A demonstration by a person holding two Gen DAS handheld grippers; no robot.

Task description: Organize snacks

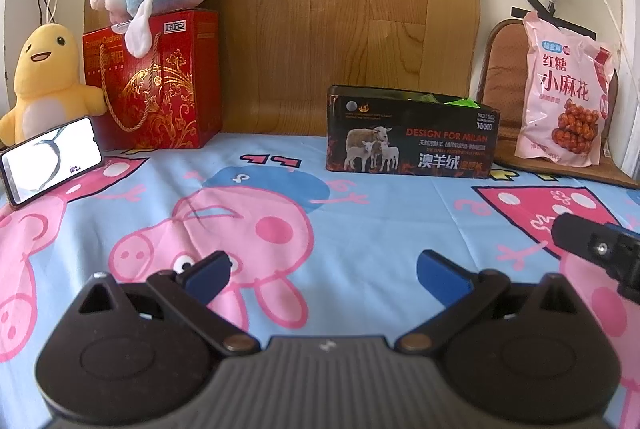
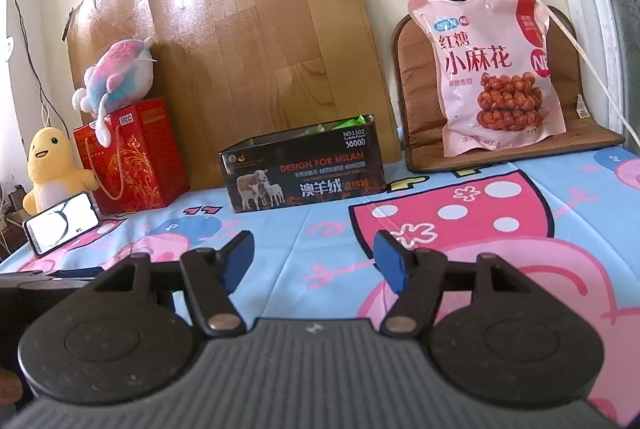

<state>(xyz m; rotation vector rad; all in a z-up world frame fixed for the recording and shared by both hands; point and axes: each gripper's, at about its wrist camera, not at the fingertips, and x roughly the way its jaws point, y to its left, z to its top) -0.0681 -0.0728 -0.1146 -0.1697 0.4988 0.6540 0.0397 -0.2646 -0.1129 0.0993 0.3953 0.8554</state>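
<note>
Leaning on a brown cushion at the back right, the pink snack bag reads "小麻花". Left of it the "DESIGN FOR MILAN" box hides green packets, probably snacks. The left gripper and right gripper hang released, holding nothing.

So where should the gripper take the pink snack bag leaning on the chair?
Probably the flat top seal of the pink snack bag, approached from the front by the right gripper. The bag stands nearly upright against the chair back, so its upper edge is exposed and thin, while its middle bulges.
</note>
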